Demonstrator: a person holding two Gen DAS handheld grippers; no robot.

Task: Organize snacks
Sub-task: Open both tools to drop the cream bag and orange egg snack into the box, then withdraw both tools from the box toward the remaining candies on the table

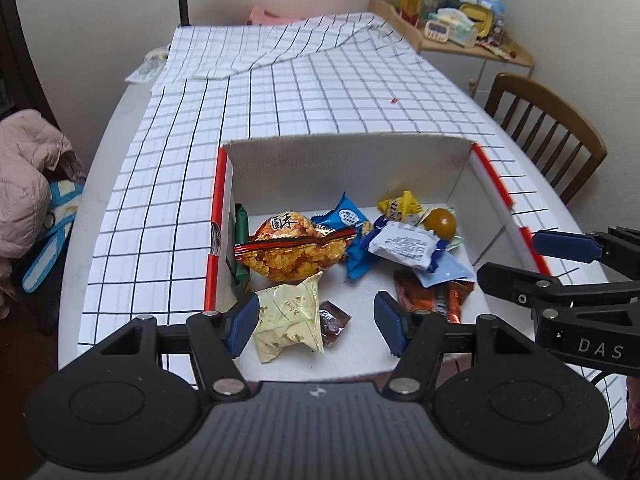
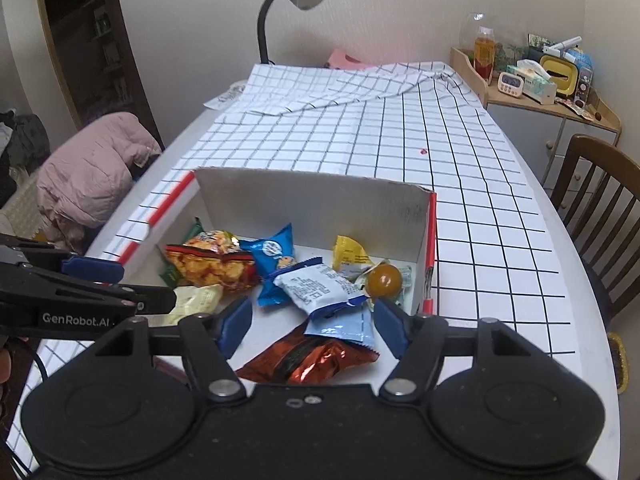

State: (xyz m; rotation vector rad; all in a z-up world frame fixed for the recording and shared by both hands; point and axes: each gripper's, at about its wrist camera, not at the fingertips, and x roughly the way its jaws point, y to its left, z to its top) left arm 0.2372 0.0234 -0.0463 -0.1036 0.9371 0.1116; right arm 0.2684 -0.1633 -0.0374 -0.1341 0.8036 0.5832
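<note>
While both grippers hung open and empty over the white red-edged cardboard box (image 1: 348,164), left gripper (image 1: 316,320) sat above the cream crinkly snack pouch (image 1: 288,316) at near left. Likely light, soft, crushable; pinch the sealed edge. Right gripper (image 2: 312,324) idle.

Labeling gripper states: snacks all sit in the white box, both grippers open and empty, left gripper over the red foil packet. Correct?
Not quite. The left gripper is over the cream packet, not the red foil packet; that one lies under the right gripper. The left wrist view shows it. The rest stands: snacks in the white box, both grippers open and empty.
</note>
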